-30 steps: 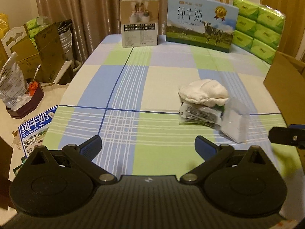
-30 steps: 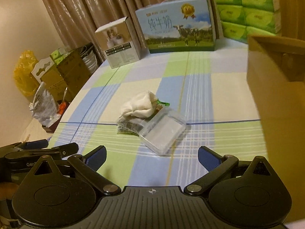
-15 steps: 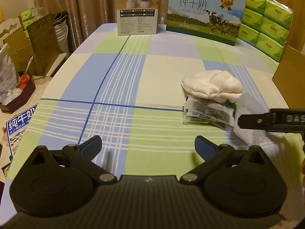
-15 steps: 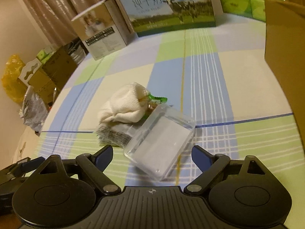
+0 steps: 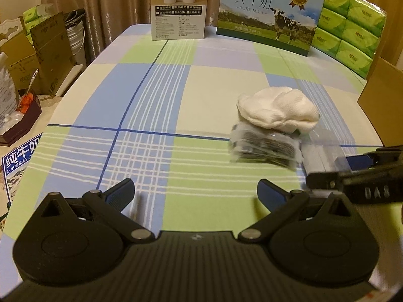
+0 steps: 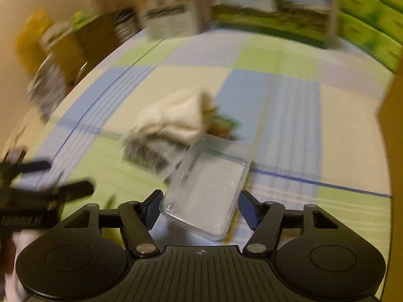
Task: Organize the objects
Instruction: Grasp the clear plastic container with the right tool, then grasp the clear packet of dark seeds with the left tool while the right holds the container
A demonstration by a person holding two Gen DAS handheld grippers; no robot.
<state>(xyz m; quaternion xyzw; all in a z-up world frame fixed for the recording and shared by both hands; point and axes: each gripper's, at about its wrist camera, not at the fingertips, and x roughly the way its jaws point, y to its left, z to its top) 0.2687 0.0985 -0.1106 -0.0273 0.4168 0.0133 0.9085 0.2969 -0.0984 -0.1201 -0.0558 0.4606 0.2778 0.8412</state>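
My right gripper [image 6: 199, 207] has its jaws part-open around the near end of the clear plastic box [image 6: 209, 188], not visibly clamping; its long axis runs away and rightward toward the white cloth [image 6: 173, 120] on the bench [image 5: 214, 93]. My left gripper [image 5: 196, 191] hovers wide open, empty. The cardboard box [image 5: 377, 105] crowds the right edge.

Checked tablecloth [image 5: 156, 95] bears packets [image 5: 264, 147], clear case [image 6: 209, 191], two boxes [image 5: 180, 7] and tissue packs [image 5: 350, 32]
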